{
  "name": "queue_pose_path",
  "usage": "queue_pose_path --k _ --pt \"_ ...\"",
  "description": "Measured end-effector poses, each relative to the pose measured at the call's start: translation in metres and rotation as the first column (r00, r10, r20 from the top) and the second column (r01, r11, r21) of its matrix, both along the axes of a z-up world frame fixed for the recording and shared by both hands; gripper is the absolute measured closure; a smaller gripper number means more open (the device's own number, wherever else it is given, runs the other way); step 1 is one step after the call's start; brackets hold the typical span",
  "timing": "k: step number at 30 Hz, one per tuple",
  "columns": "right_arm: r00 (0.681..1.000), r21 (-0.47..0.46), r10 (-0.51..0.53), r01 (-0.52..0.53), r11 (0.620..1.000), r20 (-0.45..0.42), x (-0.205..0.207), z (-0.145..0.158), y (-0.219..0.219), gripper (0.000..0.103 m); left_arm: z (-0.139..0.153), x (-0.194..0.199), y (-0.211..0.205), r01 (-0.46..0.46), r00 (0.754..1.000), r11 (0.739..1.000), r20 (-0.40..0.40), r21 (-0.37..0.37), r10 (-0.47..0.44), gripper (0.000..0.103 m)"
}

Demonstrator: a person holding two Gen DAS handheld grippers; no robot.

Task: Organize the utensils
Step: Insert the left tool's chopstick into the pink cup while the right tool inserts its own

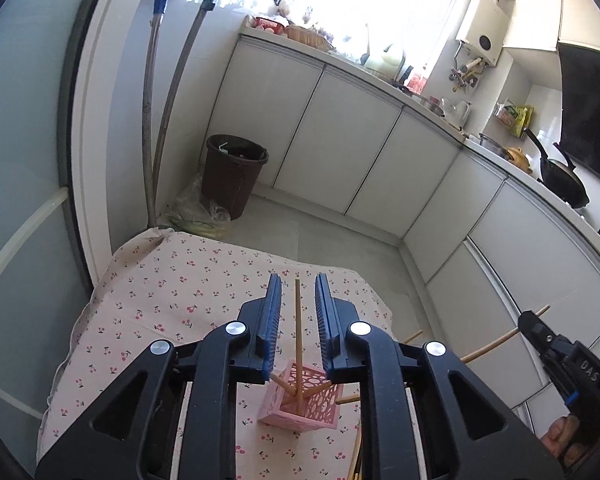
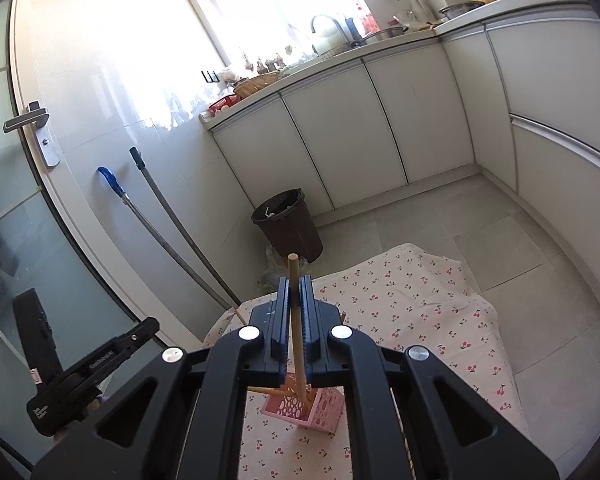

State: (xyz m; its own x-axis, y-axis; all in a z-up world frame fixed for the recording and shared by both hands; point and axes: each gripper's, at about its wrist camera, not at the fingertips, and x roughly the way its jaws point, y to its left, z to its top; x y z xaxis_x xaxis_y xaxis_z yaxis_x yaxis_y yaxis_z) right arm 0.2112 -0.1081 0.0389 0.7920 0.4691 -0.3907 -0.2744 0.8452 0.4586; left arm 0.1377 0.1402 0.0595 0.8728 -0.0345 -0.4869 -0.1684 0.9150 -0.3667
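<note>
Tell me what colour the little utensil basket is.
Pink, with a cut-out lattice; the basket shows best in the left wrist view.

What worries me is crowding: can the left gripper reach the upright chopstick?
Probably yes: the left gripper is open, the upright chopstick lines up between its fingers, and the right gripper holds another chopstick off aside.

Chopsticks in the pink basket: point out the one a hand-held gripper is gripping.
The chopstick pinched between the right hand-held gripper pads, its lower end in the pink basket. The others merely lean inside; the left hand-held gripper is open.
</note>
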Motion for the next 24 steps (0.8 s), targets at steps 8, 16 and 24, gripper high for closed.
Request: queue_pose_path --k 8,16,24 --pt "0.999 0.000 -0.006 0.006 1.000 -0.033 0.014 -0.011 0.017 0.098 0.011 -0.004 -0.008 0.035 0.999 0.999 0.008 0.007 -0.035 0.080" --pt "0.997 -0.124 -0.001 -0.008 0.992 -0.075 0.011 -0.026 0.033 0.094 -0.007 0.002 -0.041 0.119 0.991 0.989 -0.068 0.088 -0.113 0.078" --pt "0.998 -0.241 -0.041 0.030 0.970 -0.042 -0.033 -0.030 0.014 0.064 -0.017 -0.013 -0.077 0.188 0.980 0.969 -0.097 0.159 -0.174 0.059"
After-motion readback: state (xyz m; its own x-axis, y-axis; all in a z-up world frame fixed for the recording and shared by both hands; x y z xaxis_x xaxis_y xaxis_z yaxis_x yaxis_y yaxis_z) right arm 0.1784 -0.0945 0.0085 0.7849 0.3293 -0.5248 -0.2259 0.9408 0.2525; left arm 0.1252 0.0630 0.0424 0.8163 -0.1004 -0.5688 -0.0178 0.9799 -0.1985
